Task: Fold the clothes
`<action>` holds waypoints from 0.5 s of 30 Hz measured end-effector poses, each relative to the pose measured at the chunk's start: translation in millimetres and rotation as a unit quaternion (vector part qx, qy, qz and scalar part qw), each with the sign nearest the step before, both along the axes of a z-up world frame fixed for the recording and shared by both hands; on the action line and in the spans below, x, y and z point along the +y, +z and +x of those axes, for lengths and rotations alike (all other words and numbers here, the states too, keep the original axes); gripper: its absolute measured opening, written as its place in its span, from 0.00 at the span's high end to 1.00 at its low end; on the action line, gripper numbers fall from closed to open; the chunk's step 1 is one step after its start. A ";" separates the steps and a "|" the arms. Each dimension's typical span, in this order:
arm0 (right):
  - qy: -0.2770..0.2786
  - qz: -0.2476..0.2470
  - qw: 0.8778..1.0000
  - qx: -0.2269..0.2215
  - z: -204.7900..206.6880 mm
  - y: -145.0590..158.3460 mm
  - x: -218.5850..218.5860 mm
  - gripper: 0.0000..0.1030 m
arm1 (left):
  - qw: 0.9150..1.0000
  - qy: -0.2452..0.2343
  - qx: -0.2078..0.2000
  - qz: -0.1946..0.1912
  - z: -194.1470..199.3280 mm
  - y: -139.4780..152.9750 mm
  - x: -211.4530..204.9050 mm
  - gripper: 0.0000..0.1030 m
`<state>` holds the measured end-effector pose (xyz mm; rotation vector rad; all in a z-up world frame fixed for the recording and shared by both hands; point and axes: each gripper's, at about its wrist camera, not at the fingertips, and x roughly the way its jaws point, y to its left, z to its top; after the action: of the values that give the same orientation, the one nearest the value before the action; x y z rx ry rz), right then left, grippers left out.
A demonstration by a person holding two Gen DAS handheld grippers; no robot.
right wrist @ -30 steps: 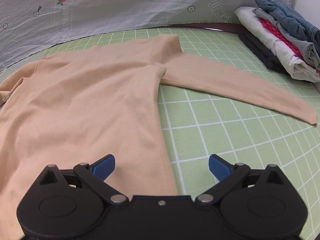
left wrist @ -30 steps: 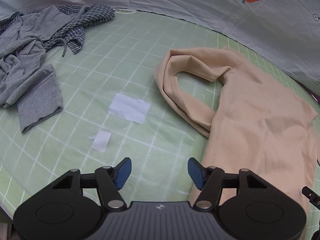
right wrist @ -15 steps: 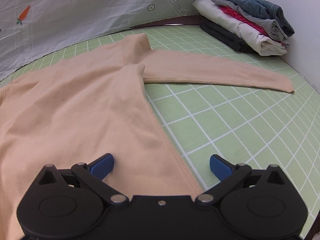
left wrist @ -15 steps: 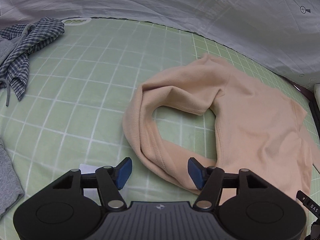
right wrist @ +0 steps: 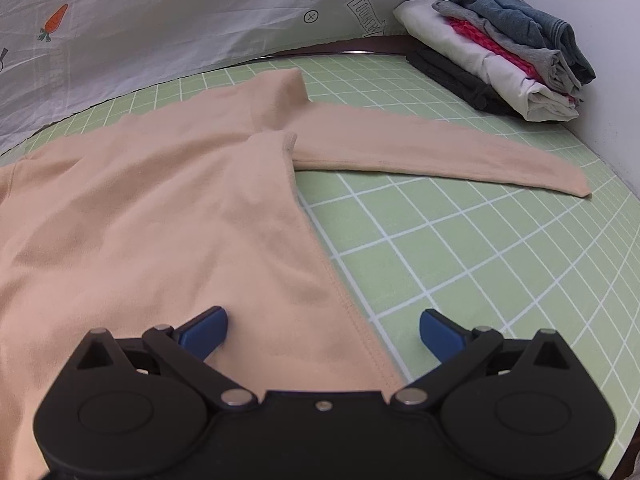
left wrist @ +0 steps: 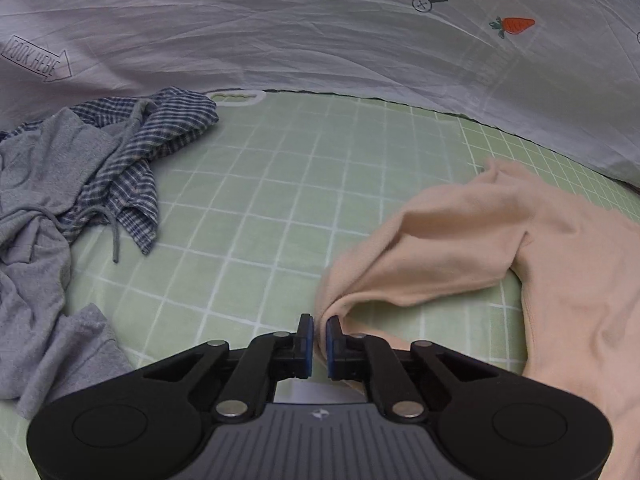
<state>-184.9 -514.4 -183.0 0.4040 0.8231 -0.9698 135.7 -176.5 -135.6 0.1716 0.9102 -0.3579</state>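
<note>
A peach long-sleeved top [right wrist: 160, 216] lies spread on the green grid mat [right wrist: 460, 248]. One sleeve [right wrist: 440, 152] lies stretched flat to the right. In the left wrist view the other sleeve [left wrist: 432, 248] is bunched into a loop beside the body of the top [left wrist: 580, 300]. My left gripper [left wrist: 317, 336] is shut on the fold of that sleeve. My right gripper [right wrist: 324, 330] is open over the lower side hem of the top, with the seam edge between its fingers.
A heap of unfolded grey and checked clothes [left wrist: 80, 184] lies at the left of the mat [left wrist: 280, 208]. A stack of folded clothes [right wrist: 504, 60] stands at the back right by the wall. A white printed sheet [left wrist: 320, 32] hangs behind the mat.
My left gripper has moved onto the looped sleeve and closed on its fold. My right gripper has stayed open and shifted slightly over the hem.
</note>
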 end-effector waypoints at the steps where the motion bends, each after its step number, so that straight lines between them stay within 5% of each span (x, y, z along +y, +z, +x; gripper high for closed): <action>1: -0.001 0.001 1.000 -0.002 -0.7 -0.3 -0.2 0.00 | 1.000 0.009 -0.015 0.001 4.4 5.6 4.6 0.93; 5: -0.001 0.001 1.000 -0.008 -2.0 -1.2 -0.7 0.00 | 1.000 0.023 -0.012 0.007 14.5 6.4 11.1 0.86; 7: -0.002 0.002 1.000 -0.010 -2.3 -1.3 -0.5 0.00 | 0.999 0.026 0.027 -0.009 12.6 -2.6 14.8 0.68; 10: -0.002 0.002 1.000 -0.011 -2.5 -1.5 -0.5 0.00 | 0.998 0.014 0.056 -0.014 -3.8 -16.1 12.2 0.52; 15: -0.001 0.002 1.000 -0.012 -3.1 -1.8 -1.4 0.00 | 0.997 -0.024 0.072 -0.002 -27.0 -34.3 -4.3 0.47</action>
<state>-188.1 -515.8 -184.8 0.4191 0.8026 -0.9634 108.7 -180.8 -169.9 0.1658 1.0482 -0.4196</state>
